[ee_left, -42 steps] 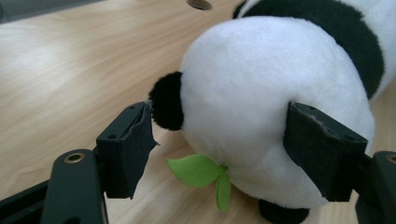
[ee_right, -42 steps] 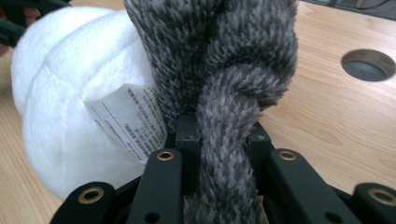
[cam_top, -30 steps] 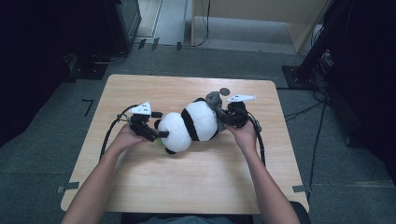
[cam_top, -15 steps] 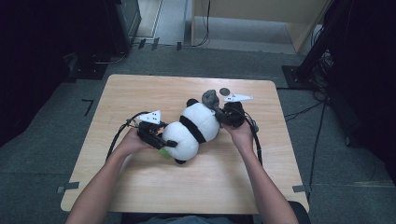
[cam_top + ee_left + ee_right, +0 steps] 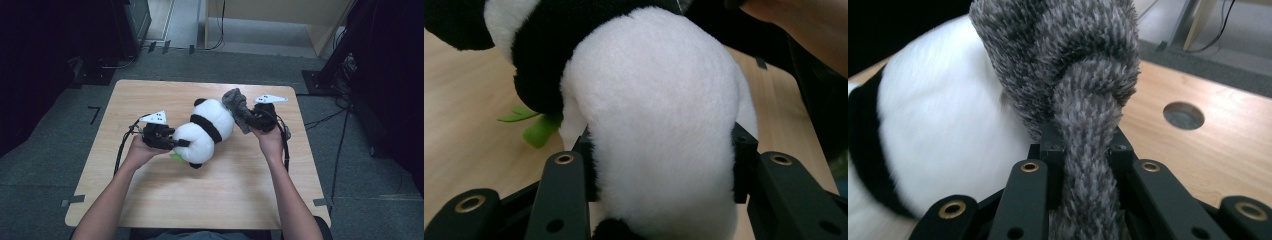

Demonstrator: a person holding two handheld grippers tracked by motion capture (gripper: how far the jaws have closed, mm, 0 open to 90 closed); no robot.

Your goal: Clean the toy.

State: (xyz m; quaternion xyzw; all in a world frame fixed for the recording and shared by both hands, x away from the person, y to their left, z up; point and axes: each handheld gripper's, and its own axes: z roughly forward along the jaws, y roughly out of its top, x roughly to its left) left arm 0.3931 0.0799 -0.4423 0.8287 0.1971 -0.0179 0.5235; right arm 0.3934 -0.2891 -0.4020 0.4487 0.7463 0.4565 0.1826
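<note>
- High view: the plush panda (image 5: 207,131) lies tilted at the middle of the table (image 5: 150,200), with a grey fuzzy cloth (image 5: 239,111) at its two o'clock end.
- The panda looks light, soft and squashy; it should give under the pads, so a bulky rounded part is the safest hold.
- The left gripper (image 5: 175,142), at the panda's eight o'clock, has just been closing, and its jaws now press the white rump between them.
- The right gripper (image 5: 1083,150) is clamped tight on the grey cloth.
- Both forearms reach in from six o'clock, wrists level.
</note>
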